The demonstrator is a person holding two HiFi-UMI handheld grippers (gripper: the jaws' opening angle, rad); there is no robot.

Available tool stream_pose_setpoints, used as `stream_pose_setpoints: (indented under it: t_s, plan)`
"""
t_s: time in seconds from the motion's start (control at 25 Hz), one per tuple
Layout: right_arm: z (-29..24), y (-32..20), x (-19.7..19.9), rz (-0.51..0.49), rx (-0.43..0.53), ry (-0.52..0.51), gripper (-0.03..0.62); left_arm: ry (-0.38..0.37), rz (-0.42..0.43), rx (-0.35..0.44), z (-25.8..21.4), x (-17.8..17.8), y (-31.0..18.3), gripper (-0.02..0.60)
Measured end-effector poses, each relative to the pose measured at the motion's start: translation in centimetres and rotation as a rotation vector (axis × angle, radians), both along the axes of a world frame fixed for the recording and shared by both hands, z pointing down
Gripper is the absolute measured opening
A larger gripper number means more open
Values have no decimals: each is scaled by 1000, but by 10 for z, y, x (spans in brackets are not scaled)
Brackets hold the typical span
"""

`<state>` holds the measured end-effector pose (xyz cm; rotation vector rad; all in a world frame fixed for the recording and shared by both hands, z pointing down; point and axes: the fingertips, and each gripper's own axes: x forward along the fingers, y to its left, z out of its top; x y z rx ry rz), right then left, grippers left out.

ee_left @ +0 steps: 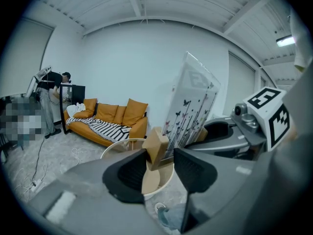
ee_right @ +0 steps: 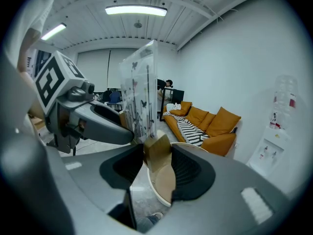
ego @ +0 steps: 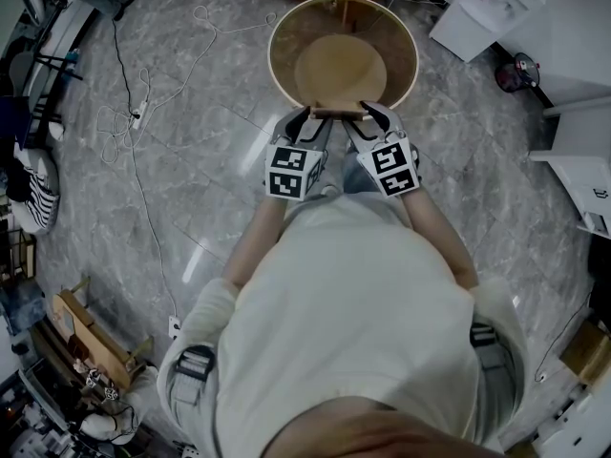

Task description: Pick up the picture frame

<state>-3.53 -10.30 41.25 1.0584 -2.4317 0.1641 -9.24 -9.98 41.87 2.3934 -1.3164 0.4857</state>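
Nearest the person's body, the two hand-held grippers sit side by side, both pointing forward. The left hand-held gripper [ee_left: 159,156] has its jaws closed onto one end of a pale wooden base block [ee_left: 156,147]. The right hand-held gripper [ee_right: 156,163] pinches the other end of the same block in the same way. Neither is fully closed, since the wood fills the gap between the pads.

The block carries the picture frame [ee_left: 190,106], a clear upright panel printed with butterflies and stems. Holding the base at both ends probably keeps the tall panel from tipping and keeps the pads off the glossy face. From the head view the frame [ego: 339,114] shows edge-on between the gripper tips. It seems to be held in the air over the near rim of the round tabletop [ego: 279,41], no longer resting on it.

That tabletop has a raised wall like a shallow tray, and nothing shows inside it. Beyond it lies the marbled floor [ego: 191,113], with an orange sofa [ee_left: 110,119] against the far wall.
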Motion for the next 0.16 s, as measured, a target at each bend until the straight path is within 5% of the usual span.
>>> stream_pose_setpoints:
  t_s: [0.16]
  plan:
    - [0, -4, -2, -6, 1, 2, 183, 1, -4, -6, 1, -2, -3, 175]
